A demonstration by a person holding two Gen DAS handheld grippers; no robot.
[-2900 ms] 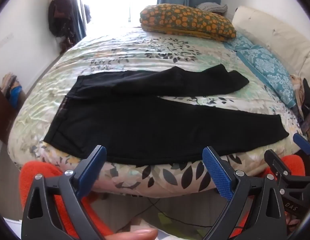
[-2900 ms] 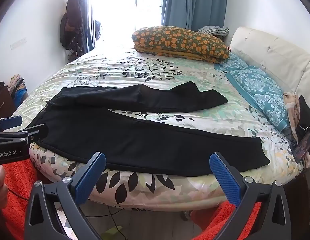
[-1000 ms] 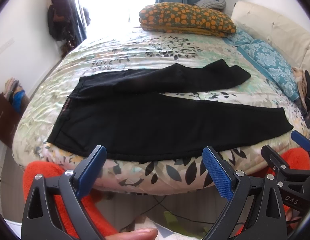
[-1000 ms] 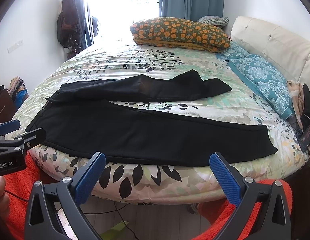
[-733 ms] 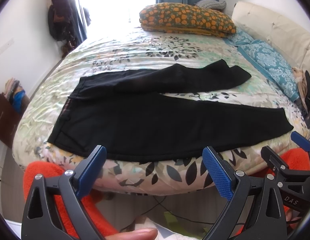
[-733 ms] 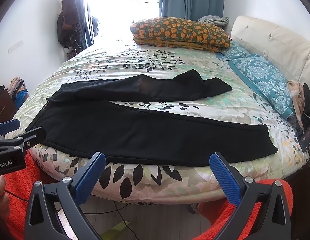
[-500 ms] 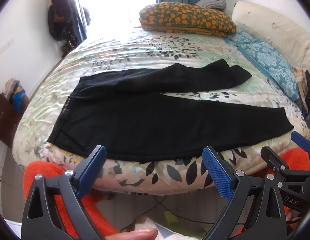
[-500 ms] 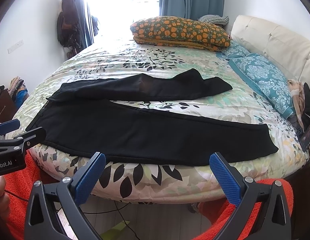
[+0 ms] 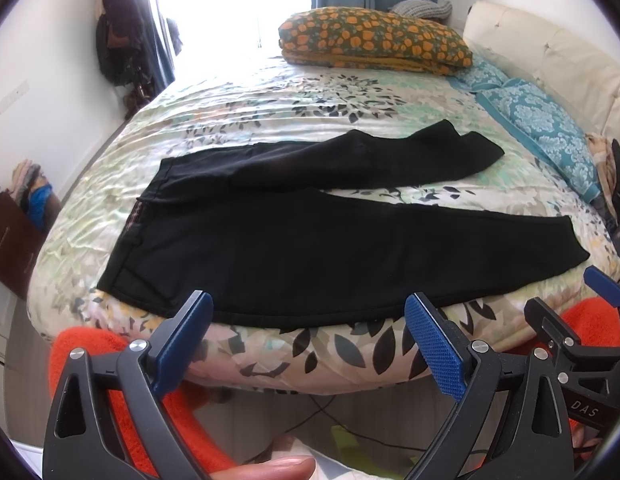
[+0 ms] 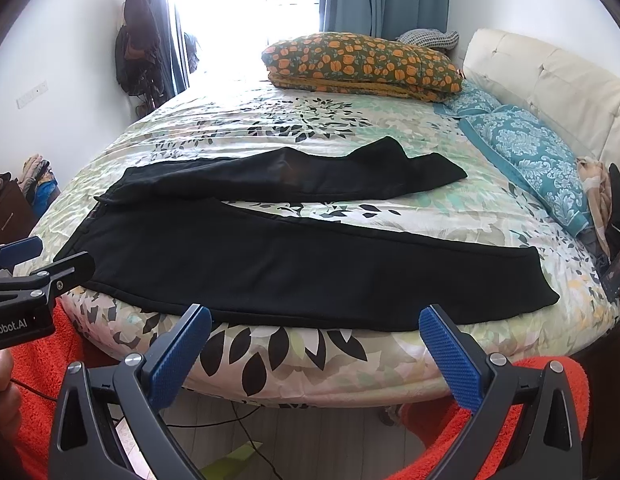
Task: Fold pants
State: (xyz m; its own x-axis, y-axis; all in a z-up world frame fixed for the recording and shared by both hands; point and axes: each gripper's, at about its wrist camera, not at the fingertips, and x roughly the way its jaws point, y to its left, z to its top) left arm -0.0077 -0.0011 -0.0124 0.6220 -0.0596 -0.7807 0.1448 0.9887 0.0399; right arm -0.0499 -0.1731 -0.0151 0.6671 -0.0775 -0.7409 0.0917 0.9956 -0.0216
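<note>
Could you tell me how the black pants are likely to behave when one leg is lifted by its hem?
The black pants lie flat and follow the bedspread, so the cloth is probably floppy and will sag. The far leg already looks rumpled, so it may bunch. A one-point lift would probably drag the rest.

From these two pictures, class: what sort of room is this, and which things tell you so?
Almost certainly a home bedroom. A bed with a floral cover fills the view, a teal pillow lies by the padded headboard, and black pants are spread flat on it.
</note>
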